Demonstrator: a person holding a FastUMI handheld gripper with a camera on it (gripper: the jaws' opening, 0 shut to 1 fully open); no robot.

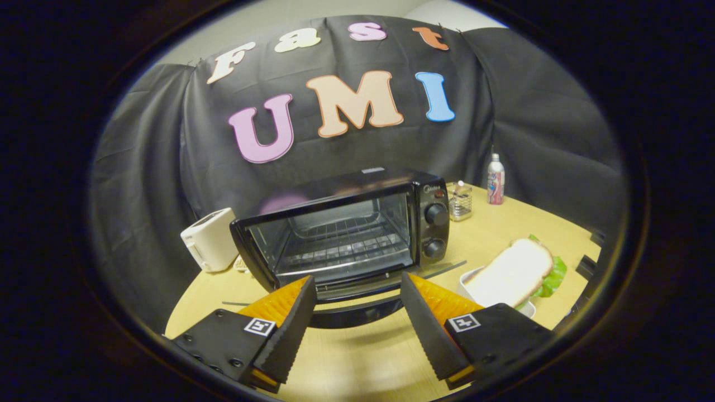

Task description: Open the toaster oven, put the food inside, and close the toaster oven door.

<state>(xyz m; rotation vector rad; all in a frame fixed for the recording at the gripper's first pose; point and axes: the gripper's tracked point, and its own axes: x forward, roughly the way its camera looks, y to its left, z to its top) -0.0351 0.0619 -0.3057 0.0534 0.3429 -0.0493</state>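
Note:
A black toaster oven stands on the round wooden table, just beyond my fingers. Its door hangs folded down toward me, and the wire rack inside shows bare. Two knobs sit on its right panel. My gripper is open, its orange and black fingers on either side of the lowered door's front edge, holding nothing. The food is a sandwich, white bread over green lettuce. It lies in a white dish right of the oven, just beyond my right finger.
A white pop-up toaster stands left of the oven. Behind the oven's right side are a small wire holder and a bottle. Light wood table stretches under my fingers. Black cloth walls close in the back.

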